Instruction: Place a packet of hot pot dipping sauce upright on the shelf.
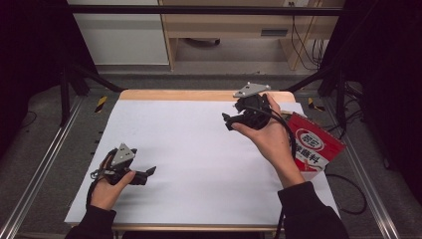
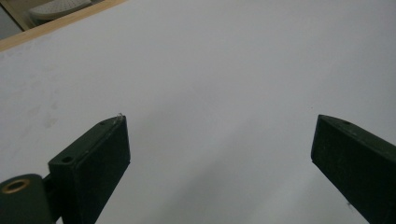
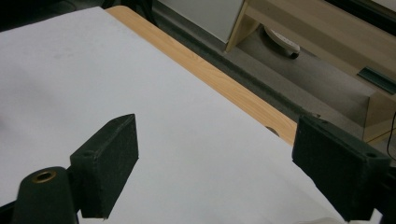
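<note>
From the high view, the table (image 1: 199, 95) is covered by a white sheet, and both hands come in from the bottom. The left gripper (image 1: 148, 173) sits low near the front left of the sheet, jaws pointing towards the middle. The right gripper (image 1: 227, 121) is raised above the far right part of the sheet, jaws turned to the left. Just beside the right forearm, lying on the right edge of the table and partly overhanging it, is a red and white snack bag (image 1: 314, 144) with printed characters. It is the nearest thing to either gripper, and neither touches it.

In the left gripper view, the left gripper (image 2: 219, 140) stands with its two black jaws spread wide, nothing between them but bare white sheet (image 2: 210, 70); a strip of the table's wooden edge shows at the top left.

In the right gripper view, the right gripper (image 3: 215, 154) likewise has its jaws wide apart and empty. It looks across the sheet to the wooden far edge (image 3: 224, 84) and the floor and a light wooden shelf unit (image 3: 308, 32) beyond.

As I judge it, the work is at its start: both claws are ready and nothing is picked up. The next move likely calls for the right hand to swing back towards the bag, turn its jaws down onto an edge and close on the thin, pliable foil without crushing it or pushing it off the table.
</note>
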Demonstrator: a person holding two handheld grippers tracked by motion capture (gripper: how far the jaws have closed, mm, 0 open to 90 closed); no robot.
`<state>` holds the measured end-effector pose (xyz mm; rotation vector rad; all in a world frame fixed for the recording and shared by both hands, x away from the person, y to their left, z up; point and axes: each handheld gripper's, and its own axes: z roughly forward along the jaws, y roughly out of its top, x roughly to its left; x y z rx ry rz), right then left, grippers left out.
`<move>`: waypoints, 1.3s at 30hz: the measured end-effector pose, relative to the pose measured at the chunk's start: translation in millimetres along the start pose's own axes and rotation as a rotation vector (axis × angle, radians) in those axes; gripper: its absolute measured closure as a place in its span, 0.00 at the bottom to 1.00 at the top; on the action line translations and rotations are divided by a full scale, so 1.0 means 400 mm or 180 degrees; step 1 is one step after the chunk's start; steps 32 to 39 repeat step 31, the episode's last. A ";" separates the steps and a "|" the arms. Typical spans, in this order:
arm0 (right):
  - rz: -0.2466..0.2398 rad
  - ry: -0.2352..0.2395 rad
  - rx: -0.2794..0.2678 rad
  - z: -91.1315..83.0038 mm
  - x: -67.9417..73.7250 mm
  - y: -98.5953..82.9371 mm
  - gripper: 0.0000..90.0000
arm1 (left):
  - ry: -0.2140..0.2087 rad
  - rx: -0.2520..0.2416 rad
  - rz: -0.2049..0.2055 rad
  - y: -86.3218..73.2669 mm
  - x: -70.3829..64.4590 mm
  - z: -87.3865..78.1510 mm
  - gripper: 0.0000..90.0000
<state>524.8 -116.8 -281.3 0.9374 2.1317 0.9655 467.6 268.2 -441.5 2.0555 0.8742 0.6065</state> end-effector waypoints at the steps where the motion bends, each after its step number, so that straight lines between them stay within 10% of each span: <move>1: 0.0030 0.0002 -0.0012 0.005 -0.001 0.000 0.17 | 0.0001 0.0002 0.0000 0.000 0.000 0.000 0.05; 19: 0.0550 0.0000 -0.0020 0.102 0.057 -0.081 0.13 | 0.0030 0.0036 -0.0009 -0.003 0.004 0.001 0.05; 31: 0.0571 0.0099 0.0153 0.181 0.157 -0.212 0.11 | 0.0062 0.0052 -0.0024 -0.004 0.009 0.004 0.05; 39: 0.0571 0.0099 0.0153 0.181 0.157 -0.212 0.11 | 0.0062 0.0052 -0.0024 -0.004 0.009 0.004 0.05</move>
